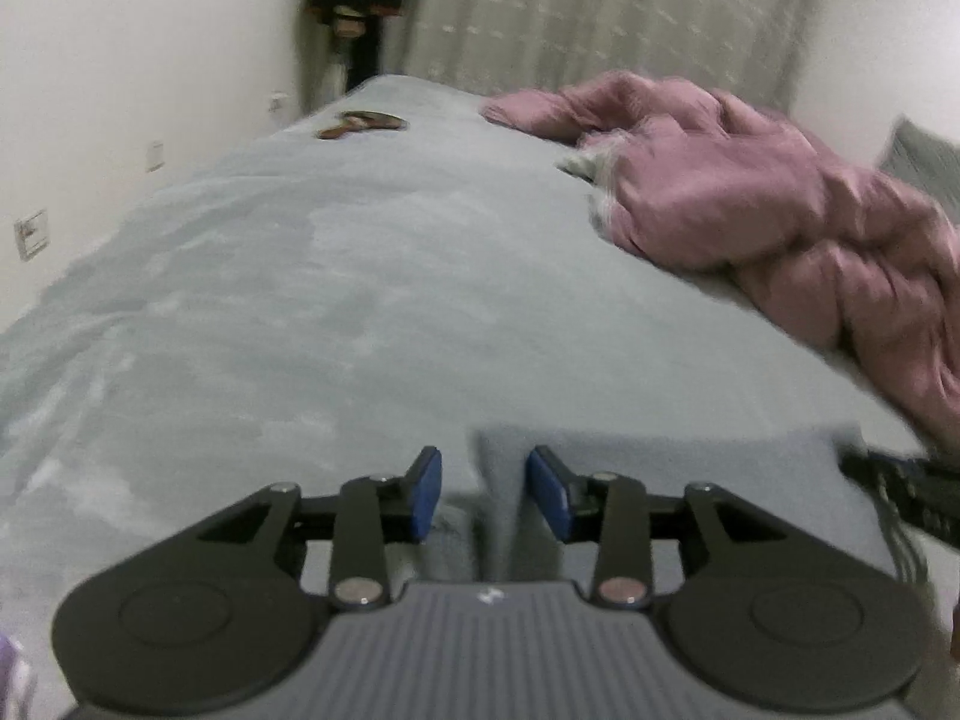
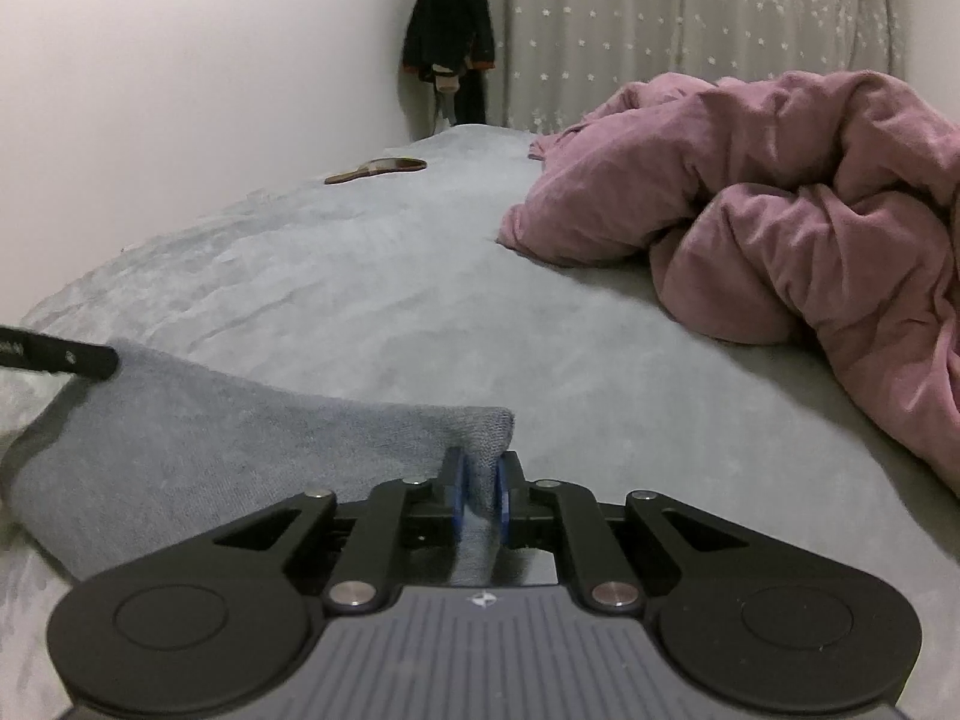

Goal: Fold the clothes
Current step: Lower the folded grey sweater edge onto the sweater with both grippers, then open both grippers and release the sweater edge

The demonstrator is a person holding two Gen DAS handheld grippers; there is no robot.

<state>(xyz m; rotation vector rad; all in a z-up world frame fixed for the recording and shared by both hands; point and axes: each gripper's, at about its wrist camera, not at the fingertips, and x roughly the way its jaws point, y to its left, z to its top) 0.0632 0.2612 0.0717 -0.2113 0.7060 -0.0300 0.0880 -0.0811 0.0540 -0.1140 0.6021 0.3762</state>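
Observation:
A grey knit garment lies on the pale grey bed cover, just ahead of both grippers. My right gripper is shut on the garment's near right corner, and the cloth stands up between its blue pads. My left gripper is open, its blue pads apart on either side of a raised fold of the grey garment. In the right wrist view, one black finger of the left gripper touches the garment's lifted left edge. The right gripper shows at the right edge of the left wrist view.
A crumpled pink duvet fills the right side of the bed. A flat brown object lies far back on the cover. A dark coat hangs in the corner beside a starred curtain. A white wall runs along the left.

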